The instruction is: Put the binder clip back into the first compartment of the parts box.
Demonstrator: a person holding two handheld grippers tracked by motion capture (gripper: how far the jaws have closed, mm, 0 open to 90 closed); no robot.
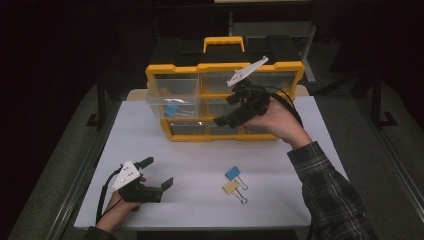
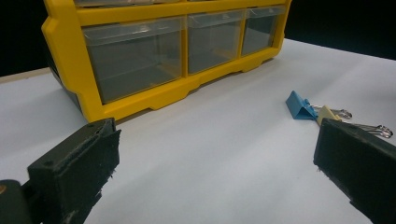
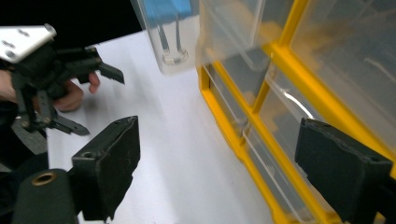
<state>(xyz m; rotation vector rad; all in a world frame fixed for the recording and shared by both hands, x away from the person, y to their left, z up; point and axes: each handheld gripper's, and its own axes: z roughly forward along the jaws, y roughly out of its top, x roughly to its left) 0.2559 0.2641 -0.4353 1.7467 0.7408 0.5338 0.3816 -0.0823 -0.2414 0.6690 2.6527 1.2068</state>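
A yellow organiser [image 1: 175, 69] with clear drawers stands at the back of the white table [image 1: 280, 200]. Its top-left drawer [image 1: 170, 97] is pulled out, and a blue binder clip [image 1: 171, 110] lies inside it. Another blue binder clip [image 1: 233, 173] and a yellow one [image 1: 231, 187] lie together on the table near the front. My right gripper [image 1: 225, 110] hovers open in front of the organiser's middle drawers, nothing between its jaws. My left gripper [image 1: 158, 173] rests open at the front left, its jaws empty, and it points towards the two clips [image 2: 299, 106].
The organiser has a black top and a yellow handle [image 1: 223, 44]. Its bottom-row drawers [image 2: 135, 60] are closed and look empty. Dark floor and a metal frame surround the table. In the right gripper view the left gripper [image 3: 99, 102] and its hand sit at the far left.
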